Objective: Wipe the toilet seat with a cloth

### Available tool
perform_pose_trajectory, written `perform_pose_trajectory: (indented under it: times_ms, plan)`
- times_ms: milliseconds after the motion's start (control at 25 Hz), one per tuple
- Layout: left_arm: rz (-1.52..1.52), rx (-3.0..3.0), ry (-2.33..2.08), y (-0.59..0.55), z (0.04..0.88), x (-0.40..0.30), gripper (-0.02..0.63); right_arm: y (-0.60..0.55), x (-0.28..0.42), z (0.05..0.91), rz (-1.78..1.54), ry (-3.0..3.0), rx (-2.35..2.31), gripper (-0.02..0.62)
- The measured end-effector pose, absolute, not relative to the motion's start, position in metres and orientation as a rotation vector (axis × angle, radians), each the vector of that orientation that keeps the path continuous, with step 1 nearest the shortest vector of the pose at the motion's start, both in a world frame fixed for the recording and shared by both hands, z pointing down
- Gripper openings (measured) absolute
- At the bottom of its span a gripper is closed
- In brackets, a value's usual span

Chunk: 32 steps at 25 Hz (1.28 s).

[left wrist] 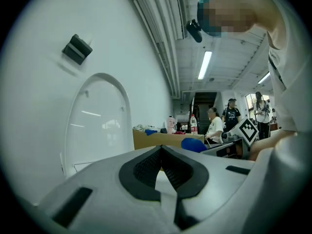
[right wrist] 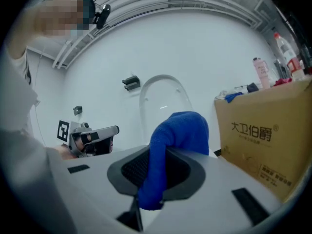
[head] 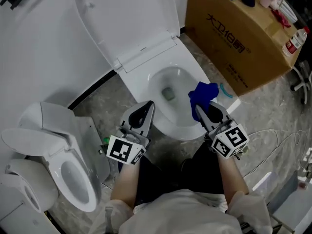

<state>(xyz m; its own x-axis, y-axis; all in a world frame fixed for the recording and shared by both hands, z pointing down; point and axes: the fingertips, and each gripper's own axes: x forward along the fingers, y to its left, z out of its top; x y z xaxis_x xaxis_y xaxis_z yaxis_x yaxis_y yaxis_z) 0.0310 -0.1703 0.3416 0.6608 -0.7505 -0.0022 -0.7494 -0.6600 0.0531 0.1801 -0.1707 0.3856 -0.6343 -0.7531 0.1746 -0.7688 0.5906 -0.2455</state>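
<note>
Cloth (right wrist: 181, 130) between right gripper (right wrist: 156, 169) fingers (right wrist: 130, 169), clearest in its view

In the head view the blue terry cloth (head: 202, 94) covers the right gripper's (head: 204, 107) jaw tips; in the right gripper view its lower end disappears between the closed jaws. The white raised toilet lid (head: 126, 13) is cut by the top edge, the second white toilet (head: 53, 165) by the left edge. The clear plastic bottle's (head: 294, 42) label is too small to read.

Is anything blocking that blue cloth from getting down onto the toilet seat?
Nothing visible does. The lid is raised, and the blue cloth, clamped in the right gripper, is over the right side of the seat.
</note>
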Motion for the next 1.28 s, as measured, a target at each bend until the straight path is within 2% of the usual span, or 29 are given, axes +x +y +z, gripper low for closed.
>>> perform_pose_trajectory:
  times_ms: [360,920,1280]
  plan:
    - [-0.016,2.794,-1.312,-0.165,0.435,0.012,0.008,-0.176,0.166,0.455,0.404,-2.734,1.350,0.054]
    - [-0.015,2.809,-1.302,-0.155,0.436,0.007,0.008,-0.179,0.161,0.466,0.394,-2.697,1.339,0.054]
    - [-0.068,2.836,-1.283,-0.182,0.433,0.006,0.008,-0.224,0.151,0.478,0.367,-2.646,1.296,0.054]
